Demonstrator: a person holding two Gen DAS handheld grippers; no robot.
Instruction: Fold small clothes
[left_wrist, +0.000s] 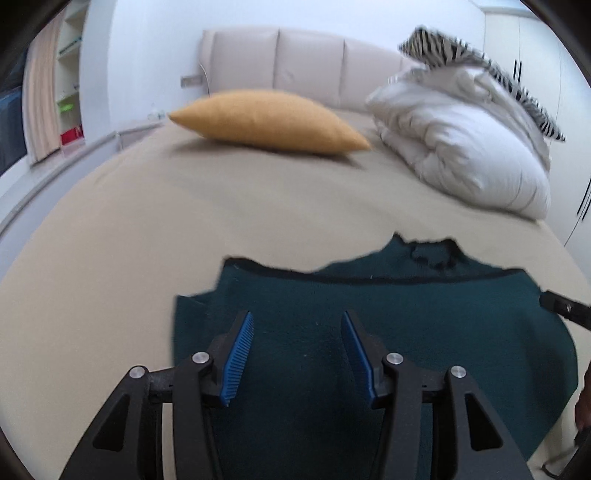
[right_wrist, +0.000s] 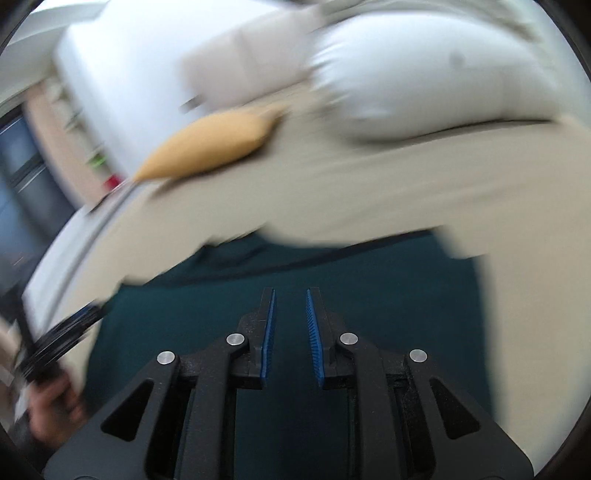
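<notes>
Hard to see: the right wrist view is smeared with blur, so the far things there are only soft shapes.
Cut off: the dark green cloth (left_wrist: 424, 332) runs out of the bottom of the left wrist view, under the tool.
Hidden: how the cloth is folded near its far edge is hard to tell; there is a crumpled bit there.
Cloth: it lies flat on the beige bed sheet (left_wrist: 221, 221), at the near side of the bed.
Left gripper (left_wrist: 297, 354): open, blue pads wide apart, nothing between them, above the cloth.
Right gripper (right_wrist: 290, 334): open a little, a thin gap, nothing in it, over the cloth.
Hand (right_wrist: 51, 410): blurry, at the left edge of the right wrist view, holding a black tool.
Far things: a yellow pillow (left_wrist: 269, 123) and a white folded quilt (left_wrist: 469, 147) by the headboard (left_wrist: 295, 70).
Shelves (left_wrist: 70, 81): far left; what sits in them is too small to tell.
</notes>
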